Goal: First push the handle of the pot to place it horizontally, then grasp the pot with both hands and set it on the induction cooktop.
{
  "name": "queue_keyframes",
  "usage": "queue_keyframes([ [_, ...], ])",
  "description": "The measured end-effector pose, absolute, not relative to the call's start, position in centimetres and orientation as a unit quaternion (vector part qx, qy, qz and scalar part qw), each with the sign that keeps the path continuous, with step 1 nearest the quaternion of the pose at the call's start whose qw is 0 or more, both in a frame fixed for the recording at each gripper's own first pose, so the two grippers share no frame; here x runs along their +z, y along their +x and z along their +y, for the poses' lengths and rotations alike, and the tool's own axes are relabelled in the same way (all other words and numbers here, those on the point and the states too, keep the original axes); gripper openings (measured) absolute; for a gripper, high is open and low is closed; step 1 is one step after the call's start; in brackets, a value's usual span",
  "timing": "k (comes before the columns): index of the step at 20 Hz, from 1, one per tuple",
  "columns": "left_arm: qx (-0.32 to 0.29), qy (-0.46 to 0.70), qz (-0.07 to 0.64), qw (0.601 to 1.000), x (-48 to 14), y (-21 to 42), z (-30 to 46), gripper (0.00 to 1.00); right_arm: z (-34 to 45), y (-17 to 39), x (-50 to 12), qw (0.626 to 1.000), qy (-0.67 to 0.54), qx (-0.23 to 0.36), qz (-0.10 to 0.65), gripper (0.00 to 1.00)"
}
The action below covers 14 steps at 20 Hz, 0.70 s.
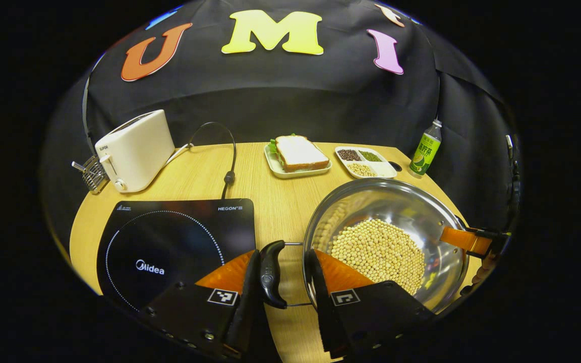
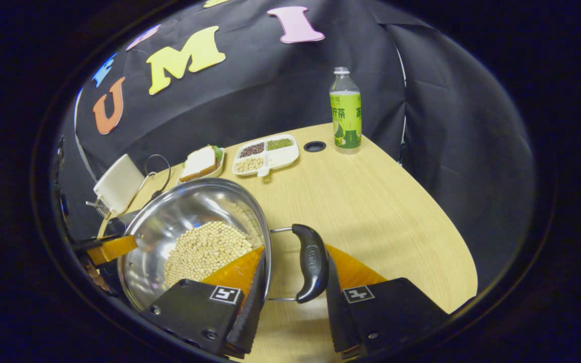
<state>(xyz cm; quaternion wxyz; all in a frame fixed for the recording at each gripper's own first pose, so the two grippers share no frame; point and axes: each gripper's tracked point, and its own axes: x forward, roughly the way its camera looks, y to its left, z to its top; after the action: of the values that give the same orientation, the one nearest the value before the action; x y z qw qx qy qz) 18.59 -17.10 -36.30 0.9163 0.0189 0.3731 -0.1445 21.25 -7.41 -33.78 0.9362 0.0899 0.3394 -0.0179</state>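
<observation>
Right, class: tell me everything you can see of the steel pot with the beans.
The pot is a shiny, wide, shallow steel bowl, lidless, standing upright on the wooden table right of the black cooktop. Pale round beans fill its bottom. A black loop handle on wire brackets sits at each side: one lies between the left gripper fingers, the other between the right gripper fingers.

Right gripper [image 2: 290, 282] astride pot handle [image 2: 309, 262]

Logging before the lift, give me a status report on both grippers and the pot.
Left hand-held gripper open around left pot handle; right hand-held gripper open around right handle. Pot of soybeans on table, beside induction cooktop. Cooktop surface bare.
</observation>
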Motion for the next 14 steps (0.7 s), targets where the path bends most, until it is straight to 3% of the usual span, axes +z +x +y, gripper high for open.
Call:
queue_keyframes([
  [14,-0.148,-0.01,0.295,0.944,-27.3,13.7,-11.8,0.52,-2.3,13.6,-24.9,0.957,0.066,-0.004,0.283,0.58],
])
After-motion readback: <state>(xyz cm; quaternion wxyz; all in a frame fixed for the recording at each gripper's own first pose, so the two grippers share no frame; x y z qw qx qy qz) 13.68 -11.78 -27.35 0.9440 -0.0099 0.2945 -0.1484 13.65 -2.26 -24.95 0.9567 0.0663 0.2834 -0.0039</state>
